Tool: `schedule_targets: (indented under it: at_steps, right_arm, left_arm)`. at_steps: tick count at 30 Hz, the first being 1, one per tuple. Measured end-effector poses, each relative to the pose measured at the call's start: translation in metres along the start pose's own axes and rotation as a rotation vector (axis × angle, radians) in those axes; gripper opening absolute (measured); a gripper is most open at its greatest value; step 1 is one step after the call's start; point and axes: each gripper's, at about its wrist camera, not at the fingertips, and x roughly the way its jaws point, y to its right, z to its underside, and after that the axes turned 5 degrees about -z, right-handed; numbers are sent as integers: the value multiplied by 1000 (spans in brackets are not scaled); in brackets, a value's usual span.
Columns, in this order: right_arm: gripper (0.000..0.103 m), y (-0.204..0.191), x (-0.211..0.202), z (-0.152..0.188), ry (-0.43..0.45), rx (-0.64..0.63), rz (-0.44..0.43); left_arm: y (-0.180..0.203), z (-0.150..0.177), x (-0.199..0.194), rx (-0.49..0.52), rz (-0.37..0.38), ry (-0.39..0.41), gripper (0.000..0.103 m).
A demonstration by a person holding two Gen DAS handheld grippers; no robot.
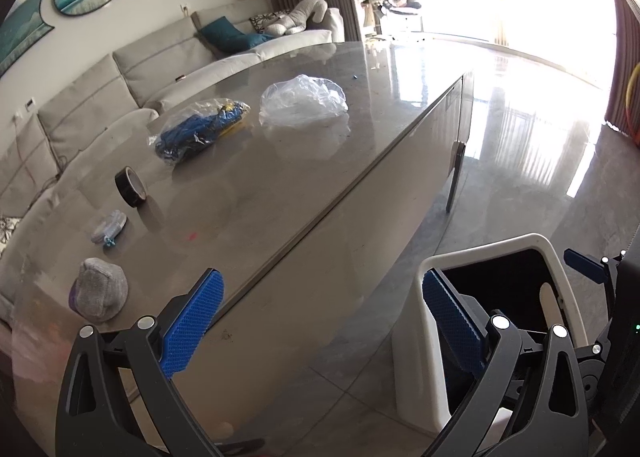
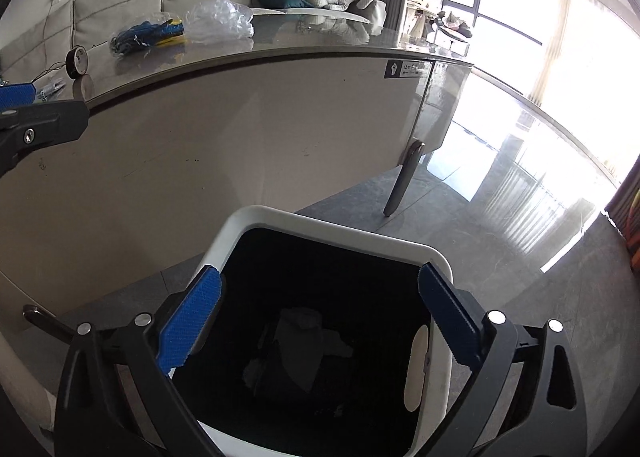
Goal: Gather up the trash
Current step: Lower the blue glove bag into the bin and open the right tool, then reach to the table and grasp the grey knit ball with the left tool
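1. While daylight is flooding across the polished floor (image 2: 500, 185), the right gripper (image 2: 320, 301) is being held directly above a white bin (image 2: 336, 227) with a black liner, its blue-padded jaws spread wide and nothing between them.
2. Pale crumpled scraps (image 2: 298, 349) are being seen lying at the bottom of the bin, dim against the dark liner.
3. The bin is being kept on the floor just beside the long side of a grey table (image 2: 240, 129), near one of its slanted legs (image 2: 404, 177).
4. The left gripper (image 1: 320, 305) is being held over the near edge of the table, jaws likewise parted wide and empty, one pad over the tabletop and the other in front of the bin's rim.
5. Trash is being left on the tabletop: a clear crumpled plastic bag (image 1: 302, 99), and just beside it a clear bag holding blue and yellow material (image 1: 200, 129).
6. Nearer the left gripper, a black tape roll (image 1: 131, 188) is being shown standing on edge, with a small grey bundle (image 1: 109, 227) and a rounded grey fabric lump (image 1: 100, 289) lying apart from it along the table.
7. A grey sofa (image 1: 160, 69) with a teal cushion (image 1: 230, 35) is being framed behind the table.
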Motion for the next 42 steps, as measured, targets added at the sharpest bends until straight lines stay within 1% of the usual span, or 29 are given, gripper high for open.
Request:
schedule_targets:
  at_steps: [3, 6, 12, 16, 23, 29, 35, 42]
  right_arm:
    - [98, 4, -10, -6, 46, 32, -25]
    - [98, 4, -20, -11, 92, 34, -27]
    - [98, 2, -28, -20, 128, 37, -42]
    - [98, -4, -37, -29, 162, 28, -60]
    - [98, -43, -60, -61, 277, -61, -127]
    - [98, -86, -65, -88, 357, -154, -170]
    - [98, -116, -57, -112, 380, -202, -222]
    - [98, -142, -48, -129, 386, -247, -283]
  left_arm:
    - [-2, -1, -4, -6, 1, 9, 98]
    - [-4, -1, -7, -7, -3, 14, 98]
    - [-12, -2, -13, -19, -21, 25, 98]
    - [-25, -2, -17, -46, -42, 32, 98]
    - [-71, -3, -28, -140, -101, 50, 98]
    - [-116, -3, -31, -202, -169, 61, 98]
    - [-157, 3, -29, -265, -219, 61, 98]
    - [-189, 7, -16, -325, -240, 40, 98]
